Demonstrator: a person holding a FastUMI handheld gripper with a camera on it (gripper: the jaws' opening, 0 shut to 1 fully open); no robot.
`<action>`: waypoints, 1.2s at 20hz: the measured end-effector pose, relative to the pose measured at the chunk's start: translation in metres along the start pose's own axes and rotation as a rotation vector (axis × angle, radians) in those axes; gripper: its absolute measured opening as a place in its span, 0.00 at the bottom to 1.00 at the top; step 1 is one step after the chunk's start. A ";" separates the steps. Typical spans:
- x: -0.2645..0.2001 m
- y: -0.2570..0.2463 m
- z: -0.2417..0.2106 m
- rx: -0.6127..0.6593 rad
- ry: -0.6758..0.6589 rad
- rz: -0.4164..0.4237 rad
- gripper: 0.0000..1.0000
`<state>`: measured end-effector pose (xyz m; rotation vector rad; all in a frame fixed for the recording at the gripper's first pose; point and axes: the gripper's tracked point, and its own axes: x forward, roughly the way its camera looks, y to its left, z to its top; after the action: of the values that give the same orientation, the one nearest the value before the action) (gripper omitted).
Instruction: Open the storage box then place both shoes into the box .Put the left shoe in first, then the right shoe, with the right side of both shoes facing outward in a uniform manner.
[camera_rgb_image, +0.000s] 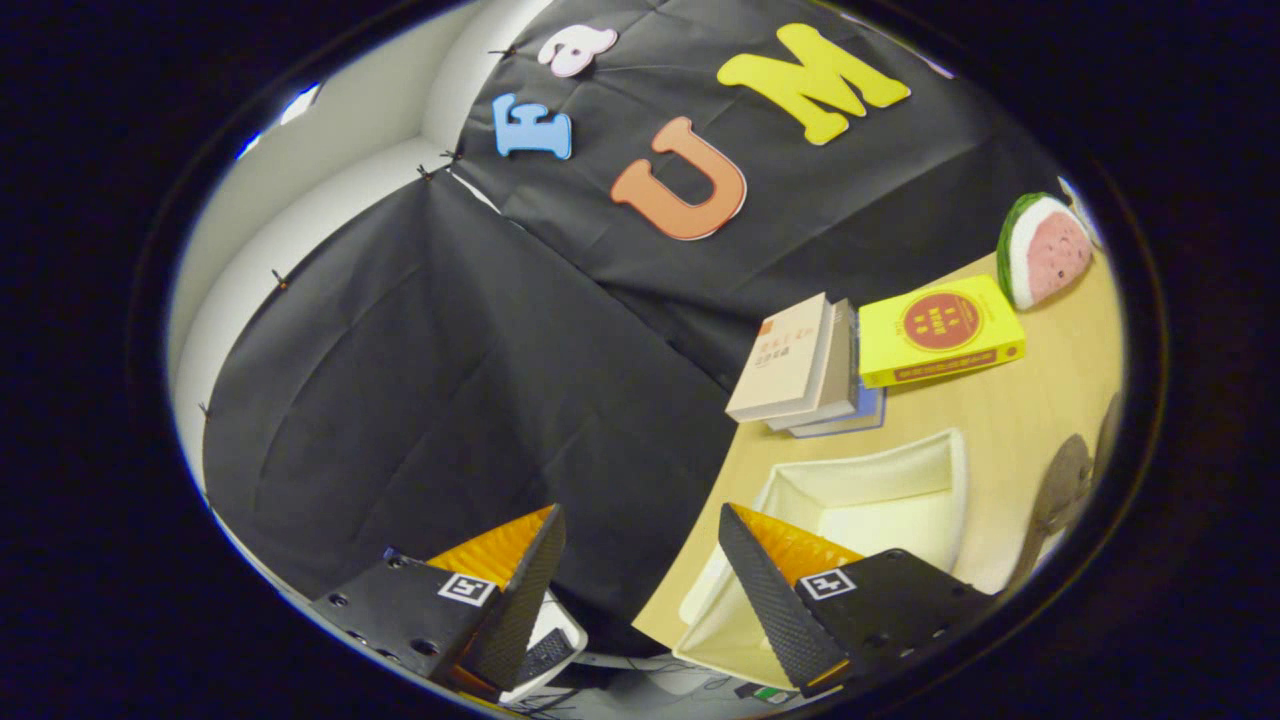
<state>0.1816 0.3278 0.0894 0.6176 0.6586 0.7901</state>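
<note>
The white storage box (862, 462) lies on the wooden table (1040, 400) with its top open, and the part of its inside that I see is bare. My gripper (640, 512) is open with nothing between its fingers. It is tilted and hangs off the table's edge, with the black cloth wall behind the gap. The right finger (770, 590) overlaps the box's near corner; the left finger (520, 580) is off the table. Beyond the box, a grey rounded shape (1062, 485) is cut off at the rim of the view; it may be a shoe, but I cannot tell.
A stack of books (800, 365) stands behind the box against the cloth wall. A yellow book (940, 330) lies beside it, and a plush watermelon slice (1042, 248) sits farther back. Below the left finger, off the table, a keyboard-like device (548, 652) shows.
</note>
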 end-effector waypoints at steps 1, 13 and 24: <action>-0.012 -0.010 0.001 -0.014 -0.002 -0.027 0.94; -0.134 -0.179 -0.009 -0.227 0.043 -0.509 0.95; -0.159 -0.301 -0.058 -0.152 0.295 -0.774 0.96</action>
<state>0.1855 0.0492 -0.1141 0.0725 1.0096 0.1957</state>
